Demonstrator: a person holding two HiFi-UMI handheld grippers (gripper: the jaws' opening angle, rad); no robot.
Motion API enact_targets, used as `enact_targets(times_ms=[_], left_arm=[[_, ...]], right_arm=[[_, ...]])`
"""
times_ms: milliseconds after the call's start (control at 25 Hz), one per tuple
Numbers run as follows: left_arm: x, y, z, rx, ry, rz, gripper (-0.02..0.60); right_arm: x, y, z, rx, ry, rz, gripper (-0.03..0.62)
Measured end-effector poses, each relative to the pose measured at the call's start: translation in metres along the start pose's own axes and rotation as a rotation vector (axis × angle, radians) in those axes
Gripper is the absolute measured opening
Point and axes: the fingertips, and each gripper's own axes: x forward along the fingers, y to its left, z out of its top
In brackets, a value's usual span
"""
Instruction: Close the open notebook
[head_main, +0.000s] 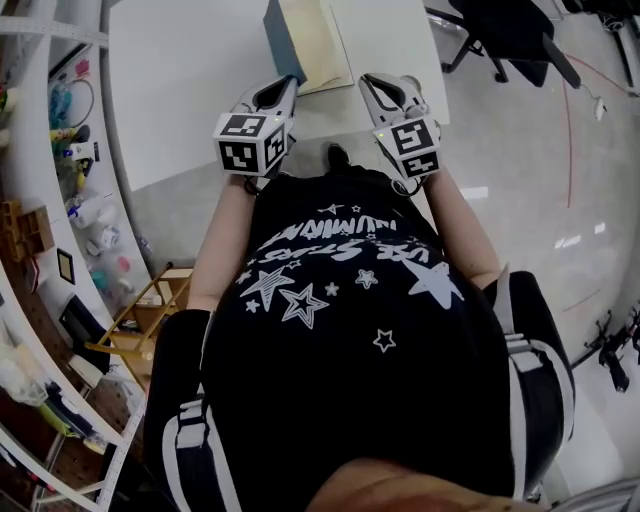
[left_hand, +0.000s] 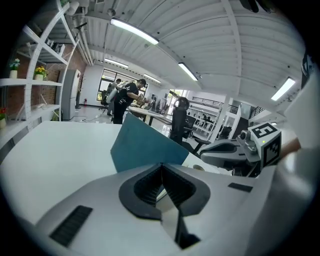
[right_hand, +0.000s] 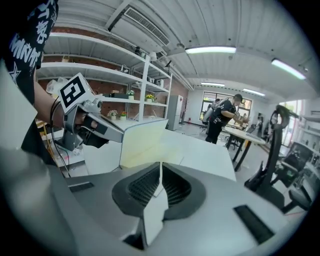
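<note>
The notebook (head_main: 312, 40) lies open on the white table (head_main: 190, 90). Its teal cover (left_hand: 142, 145) stands tilted up at the left, and the cream pages (right_hand: 175, 147) lie flat to the right. Both grippers hover over the table's near edge, just short of the notebook. My left gripper (head_main: 288, 85) is shut with nothing between its jaws and points at the teal cover's outer face. My right gripper (head_main: 372, 82) is also shut and empty, facing the raised cream inner page (right_hand: 142, 140). Each gripper appears in the other's view: the right gripper (left_hand: 235, 150) and the left gripper (right_hand: 85, 120).
Curved white shelves (head_main: 60, 200) crowded with small items run along the left. A wooden rack (head_main: 145, 315) stands on the floor below the table edge. A black office chair (head_main: 510, 35) sits at the far right. People (right_hand: 222, 117) stand by distant tables.
</note>
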Motion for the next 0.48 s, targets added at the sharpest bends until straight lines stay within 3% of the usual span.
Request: enact_targets(times_ms=[280, 480], left_arm=[[0.057, -0.033, -0.019, 0.048, 0.086, -0.042, 0.014], [0.086, -0.045, -0.033, 0.032, 0.137, -0.030, 0.014]], right_arm=[[-0.019, -0.050, -0.014, 0.030, -0.017, -0.061, 0.017], [-0.030, -0.078, -0.034, 0.049, -0.009, -0.072, 0.017]])
